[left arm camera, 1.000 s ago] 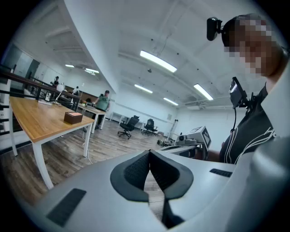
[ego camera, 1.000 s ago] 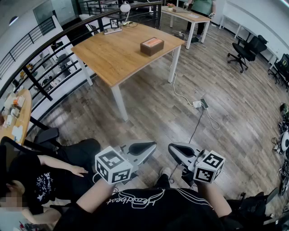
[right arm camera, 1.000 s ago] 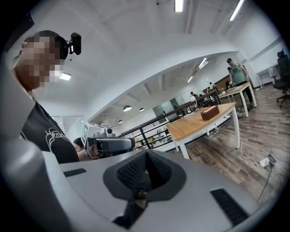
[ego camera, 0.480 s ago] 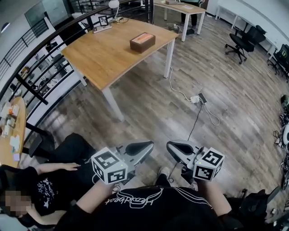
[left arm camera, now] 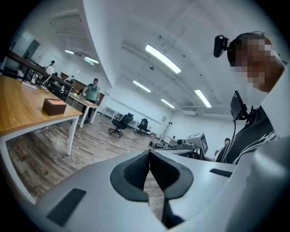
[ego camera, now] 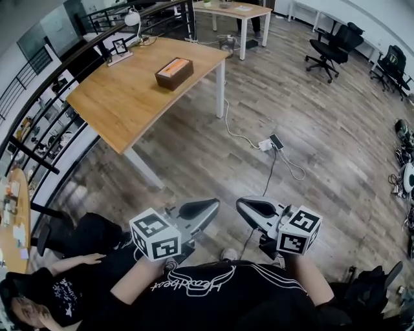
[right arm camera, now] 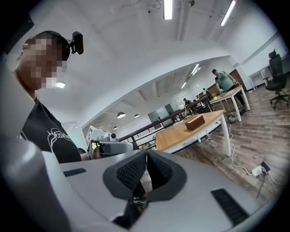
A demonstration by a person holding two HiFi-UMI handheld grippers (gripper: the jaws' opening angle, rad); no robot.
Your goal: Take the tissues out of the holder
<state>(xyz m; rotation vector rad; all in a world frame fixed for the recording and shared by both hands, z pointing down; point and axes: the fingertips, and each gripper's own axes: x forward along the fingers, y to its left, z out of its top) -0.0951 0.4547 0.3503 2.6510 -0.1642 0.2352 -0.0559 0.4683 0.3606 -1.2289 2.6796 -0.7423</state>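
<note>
Both the left tongs [ego camera: 199, 211] and the right tongs [ego camera: 253, 208] are clenched on nothing, held side by side at 6 o'clock in the head view, low over the wooden floor [ego camera: 323, 129] and close against the wearer's dark shirt. The tissue holder [ego camera: 174, 72], a brown box with an orange top, sits well apart from them at 11 o'clock, on the far half of a wooden bench [ego camera: 116, 106]. A desk lamp [ego camera: 134, 19] and a small picture frame [ego camera: 119, 46] stand past it at the bench's far edge. A stretch of floor lies between the tongs and the bench, with a power strip [ego camera: 264, 145] and a phone [ego camera: 276, 141] on the boards at 12 o'clock. A black railing [ego camera: 39, 97] borders the bench at 10 o'clock, and a seated person [ego camera: 61, 291] in black is at 8 o'clock, just beside the left arm. Office chairs [ego camera: 328, 46] stand at 1 o'clock, near a second bench [ego camera: 233, 10]. The left gripper view shows the pads [left arm camera: 136, 170] meeting and the holder [left arm camera: 55, 107] at 9 o'clock; the right gripper view shows the same with its pads [right arm camera: 132, 171], and the holder [right arm camera: 195, 122] at 3 o'clock.
</note>
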